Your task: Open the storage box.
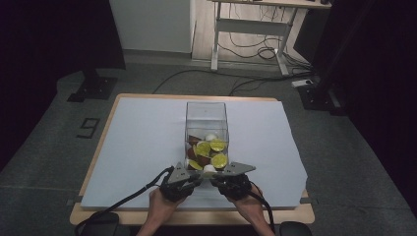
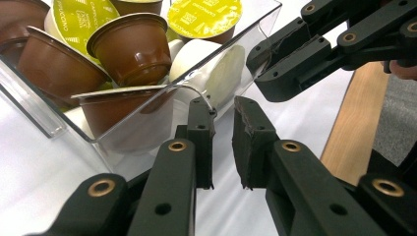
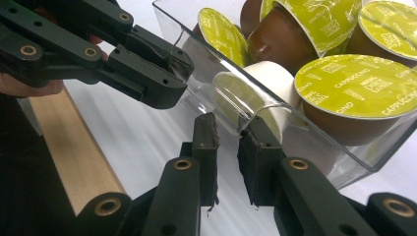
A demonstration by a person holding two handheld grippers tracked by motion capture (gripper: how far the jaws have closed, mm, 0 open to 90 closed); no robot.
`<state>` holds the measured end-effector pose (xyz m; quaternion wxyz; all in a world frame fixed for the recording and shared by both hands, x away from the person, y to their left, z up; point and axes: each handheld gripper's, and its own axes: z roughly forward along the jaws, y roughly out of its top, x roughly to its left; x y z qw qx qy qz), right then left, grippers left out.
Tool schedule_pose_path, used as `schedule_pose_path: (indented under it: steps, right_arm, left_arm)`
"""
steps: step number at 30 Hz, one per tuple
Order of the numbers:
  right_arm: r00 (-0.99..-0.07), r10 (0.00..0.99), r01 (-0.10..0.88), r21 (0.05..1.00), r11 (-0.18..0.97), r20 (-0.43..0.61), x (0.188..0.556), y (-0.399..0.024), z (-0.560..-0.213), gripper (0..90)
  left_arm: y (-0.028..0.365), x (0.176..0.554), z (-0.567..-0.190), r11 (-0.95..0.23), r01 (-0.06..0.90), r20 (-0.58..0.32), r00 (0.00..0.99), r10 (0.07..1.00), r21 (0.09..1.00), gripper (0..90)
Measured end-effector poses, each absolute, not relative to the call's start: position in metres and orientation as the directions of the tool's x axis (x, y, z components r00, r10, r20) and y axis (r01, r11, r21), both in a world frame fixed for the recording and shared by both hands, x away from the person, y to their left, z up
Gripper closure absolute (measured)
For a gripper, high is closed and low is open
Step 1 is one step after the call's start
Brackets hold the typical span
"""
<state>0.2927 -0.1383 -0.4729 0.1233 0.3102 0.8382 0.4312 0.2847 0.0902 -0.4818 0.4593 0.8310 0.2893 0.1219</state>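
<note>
A clear plastic box (image 1: pixel 206 114) stands in the middle of the white sheet, holding several brown capsules with yellow-green lids (image 1: pixel 210 150) and a few white ones. Both grippers meet at its near end. My left gripper (image 1: pixel 193 172) is shut on the near wall by the left corner; in the left gripper view its jaws (image 2: pixel 223 105) straddle the curved rim of the box (image 2: pixel 147 130). My right gripper (image 1: pixel 222 172) is shut on the same wall by the right corner, its jaws (image 3: pixel 228 125) closed over the clear edge (image 3: pixel 354 157). A white capsule (image 3: pixel 268 78) lies just behind that wall.
The white sheet (image 1: pixel 142 147) covers a wooden table (image 1: pixel 196 216) whose front edge lies just below my hands. Cables trail from both grippers off the front edge. A desk frame (image 1: pixel 251 29) and a black stand (image 1: pixel 93 86) are on the floor beyond.
</note>
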Motion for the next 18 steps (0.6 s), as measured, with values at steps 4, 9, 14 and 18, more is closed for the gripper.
schedule_pose_path:
  steps: [4, 9, 14, 18]
  right_arm:
    - [-0.781, 0.621, 0.413, 0.800, 0.436, 0.065, 0.2885, -0.1391, -0.4733, 77.3]
    - [-0.780, 0.622, 0.415, 0.801, 0.432, 0.069, 0.2884, -0.1394, -0.4736, 77.3]
    - [-0.778, 0.624, 0.421, 0.796, 0.434, 0.072, 0.2874, -0.1411, -0.4728, 77.3]
    - [-0.780, 0.620, 0.427, 0.793, 0.435, 0.079, 0.2858, -0.1443, -0.4735, 75.6]
  left_arm:
    - [0.0895, 0.2796, -0.4824, -0.413, 0.360, -0.051, 0.802, 0.595, 0.837, 77.9]
    - [0.0897, 0.2792, -0.4824, -0.414, 0.359, -0.049, 0.801, 0.597, 0.836, 78.1]
    - [0.0914, 0.2778, -0.4814, -0.424, 0.356, -0.039, 0.802, 0.597, 0.833, 77.9]
    - [0.0940, 0.2737, -0.4817, -0.444, 0.345, -0.017, 0.804, 0.594, 0.827, 77.3]
